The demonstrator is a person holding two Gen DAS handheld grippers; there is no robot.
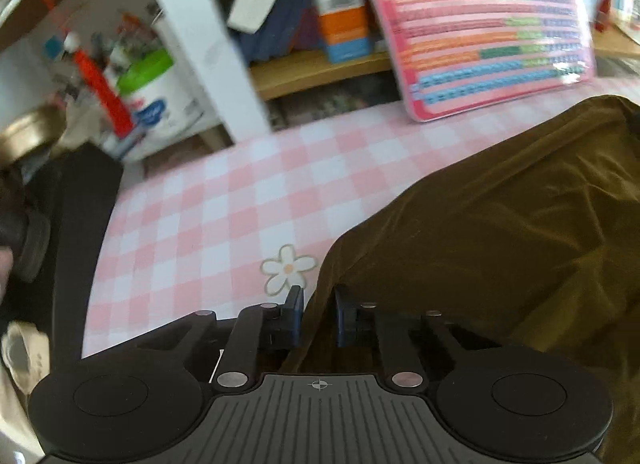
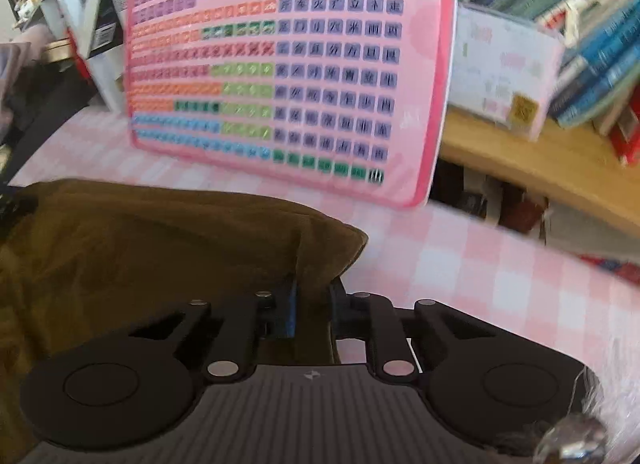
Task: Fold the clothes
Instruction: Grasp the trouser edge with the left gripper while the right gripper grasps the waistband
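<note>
Both the left gripper [image 1: 318,306] and right gripper [image 2: 312,300] have jaws clamped on opposite edges of a brown garment [image 1: 500,224] on the pink-checked bench [image 1: 224,208].

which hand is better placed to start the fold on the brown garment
Neither alone: the left gripper and right gripper each pinch an edge of the brown garment on the checked tablecloth, so lifting together probably suits best.

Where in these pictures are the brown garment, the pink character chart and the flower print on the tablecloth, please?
brown garment [image 1: 500,232]: left wrist view, on its creased upper surface.
pink character chart [image 2: 336,76]: right wrist view, on its purple key grid.
flower print [image 1: 288,267]: left wrist view, on its centre.
</note>
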